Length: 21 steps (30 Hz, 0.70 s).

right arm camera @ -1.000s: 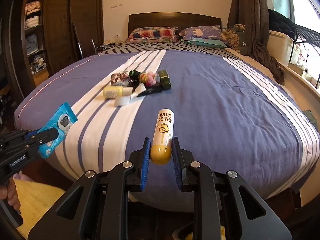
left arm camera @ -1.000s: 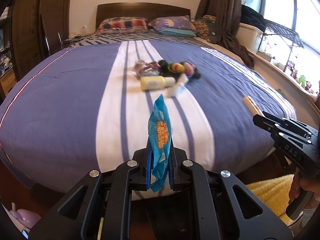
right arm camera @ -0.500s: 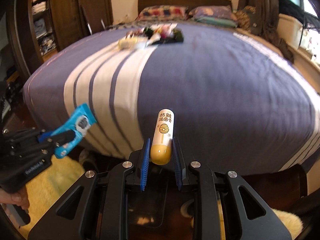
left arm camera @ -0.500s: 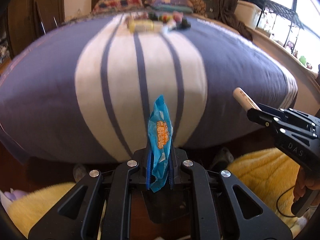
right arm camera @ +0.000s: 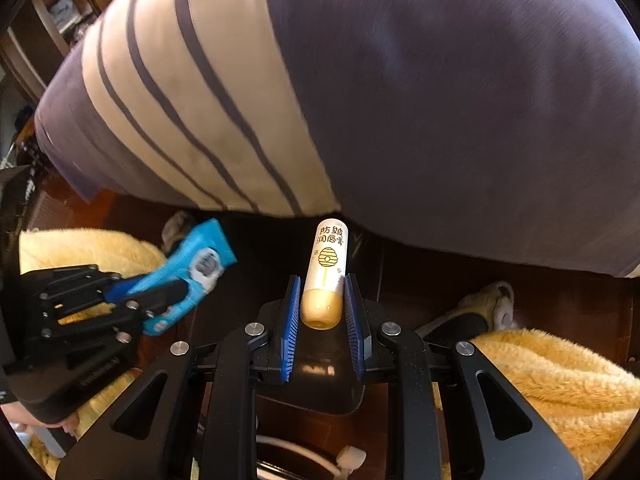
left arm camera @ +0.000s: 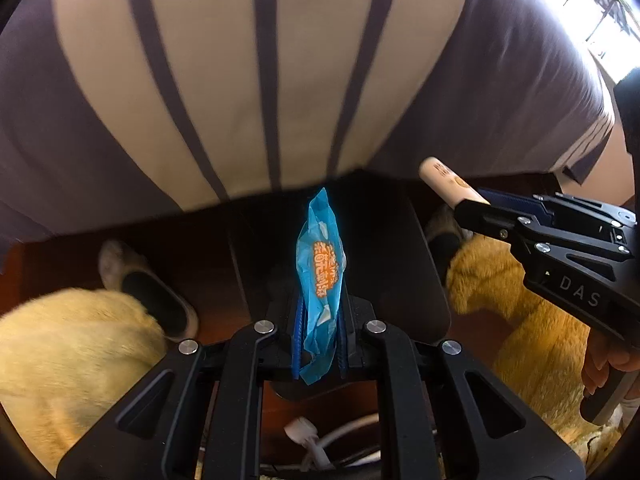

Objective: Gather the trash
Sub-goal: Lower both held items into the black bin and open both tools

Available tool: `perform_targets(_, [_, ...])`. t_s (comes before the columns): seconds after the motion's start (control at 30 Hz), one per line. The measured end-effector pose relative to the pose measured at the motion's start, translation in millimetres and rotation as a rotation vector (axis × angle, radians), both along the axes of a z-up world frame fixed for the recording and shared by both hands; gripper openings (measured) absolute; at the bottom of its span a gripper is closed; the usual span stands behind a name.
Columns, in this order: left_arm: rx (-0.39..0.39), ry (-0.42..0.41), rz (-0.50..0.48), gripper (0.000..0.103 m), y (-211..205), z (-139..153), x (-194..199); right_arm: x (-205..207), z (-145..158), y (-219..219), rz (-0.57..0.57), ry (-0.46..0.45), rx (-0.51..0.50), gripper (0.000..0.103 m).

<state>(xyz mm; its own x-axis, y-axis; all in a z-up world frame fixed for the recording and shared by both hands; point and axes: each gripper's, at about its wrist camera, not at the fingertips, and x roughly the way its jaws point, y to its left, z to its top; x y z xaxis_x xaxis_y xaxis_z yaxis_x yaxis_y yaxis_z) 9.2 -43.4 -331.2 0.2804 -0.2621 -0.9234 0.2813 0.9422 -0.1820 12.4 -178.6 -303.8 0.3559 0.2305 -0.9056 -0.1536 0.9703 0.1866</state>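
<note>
The blue wrapper (left arm camera: pixel 321 276), printed with orange lettering, stands upright between the pads of the left tongs (left arm camera: pixel 319 334), which are pressed together on its lower part and pinch it flat. In the right wrist view the same wrapper (right arm camera: pixel 191 270) shows a small white picture on its face and juts from the left tongs (right arm camera: pixel 160 294) toward the upper right.

The lip balm tube (right arm camera: pixel 325 270), cream-white with a yellow beehive drawing and dark characters, is clamped at its amber lower end by the blue ribbed pads of the right tongs (right arm camera: pixel 322 320); its rounded top points away from the camera. In the left wrist view the tube (left arm camera: pixel 448 184) sticks out of the right tongs (left arm camera: pixel 476 202), slanted to the upper left, and a hand (left arm camera: pixel 604 368) grips the handle at the right edge.

Both tongs point steeply down past the foot of the bed (left arm camera: pixel 200 80), whose cover is purple with a broad white band and thin purple stripes. Below them sits a dark bin (left arm camera: pixel 384 248), its open mouth in shadow under the wrapper and the tube. A fluffy yellow rug (right arm camera: pixel 552 372) lies on either side of the dark wooden floor. A grey slipper (left arm camera: pixel 148 288) rests on the floor to the left, partly on the rug. White cable (left arm camera: pixel 320 436) lies behind the left tongs.
</note>
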Motion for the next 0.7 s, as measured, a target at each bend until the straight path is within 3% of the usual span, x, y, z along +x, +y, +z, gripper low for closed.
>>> perform_targets(0.23, [-0.019, 0.085, -0.006, 0.014, -1.1, -21.2, 7.3, 7.5, -20.6, 12.8, 0.017, 0.075, 0.004, 0.024])
perform_targets(0.5, [-0.017, 0.118, -0.001, 0.021, 0.8, -27.7, 10.7, 18.0, -17.4, 13.1, 0.02, 0.069, -0.001, 0.025])
perform_targets(0.63, [-0.005, 0.106, 0.015, 0.046, 3.1, -23.0, 11.6, 19.1, -12.3, 5.7, -0.004, 0.056, -0.002, 0.031])
perform_targets(0.7, [0.0, 0.09, 0.017, 0.049, 3.7, -18.2, 11.5, 18.8, -7.8, 1.3, -0.02, 0.042, -0.005, 0.037])
